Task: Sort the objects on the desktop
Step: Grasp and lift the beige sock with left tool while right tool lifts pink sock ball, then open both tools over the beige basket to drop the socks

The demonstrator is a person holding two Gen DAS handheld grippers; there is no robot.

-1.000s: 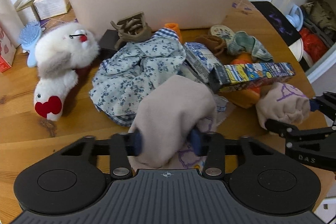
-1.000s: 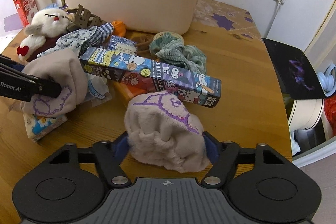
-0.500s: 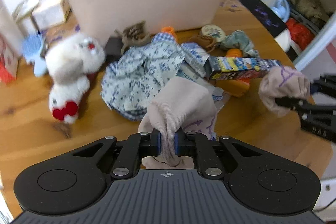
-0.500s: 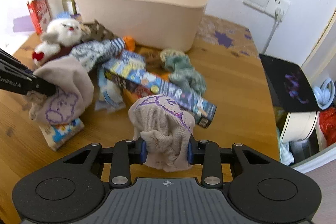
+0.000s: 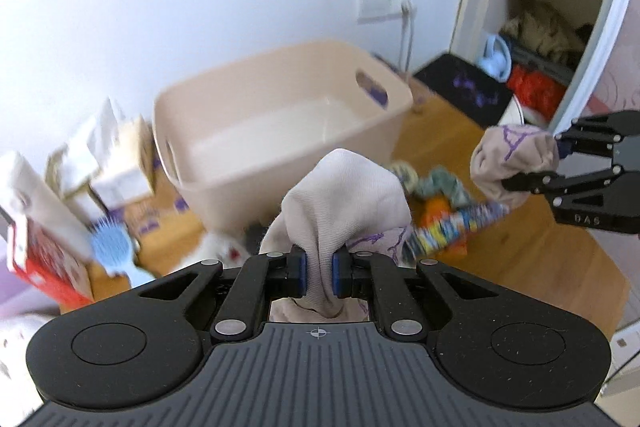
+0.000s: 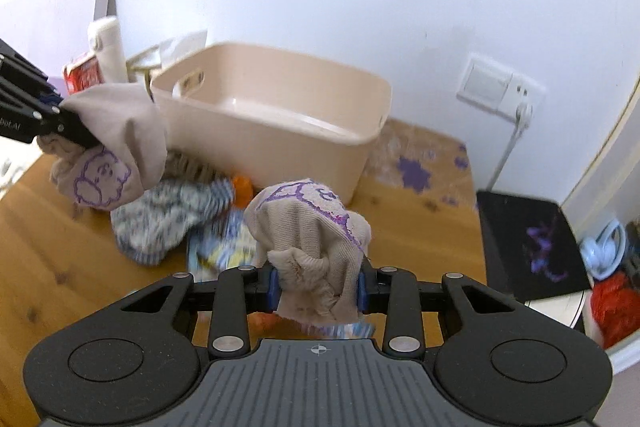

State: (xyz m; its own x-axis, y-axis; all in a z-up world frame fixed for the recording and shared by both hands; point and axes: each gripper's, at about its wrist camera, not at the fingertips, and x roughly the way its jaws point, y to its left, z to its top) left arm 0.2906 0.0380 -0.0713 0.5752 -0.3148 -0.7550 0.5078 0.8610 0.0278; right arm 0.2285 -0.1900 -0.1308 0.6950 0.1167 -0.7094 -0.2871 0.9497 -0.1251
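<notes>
My left gripper point(image 5: 320, 275) is shut on a beige sock point(image 5: 340, 195) with purple drawing, held up in the air in front of the beige plastic bin point(image 5: 280, 131). My right gripper point(image 6: 318, 287) is shut on a second beige sock point(image 6: 308, 223) with purple cloud print, also lifted above the table. The left sock also shows in the right wrist view point(image 6: 116, 155), and the right sock in the left wrist view point(image 5: 516, 163). The bin point(image 6: 272, 135) looks empty inside.
On the wooden table point(image 6: 48, 251) lie a blue floral cloth point(image 6: 168, 223), an orange item point(image 6: 242, 187), a colourful long box point(image 5: 452, 231) and a green scrunchie point(image 5: 440, 183). A blue hairbrush point(image 5: 114, 247), red carton point(image 5: 36, 255) and tissue boxes point(image 5: 108, 163) stand left. A black mat point(image 6: 528, 247) lies right.
Both grippers closed on their socks and lifted them off the table, rising and tilting up toward the bin. The bin's inside has come into view.
</notes>
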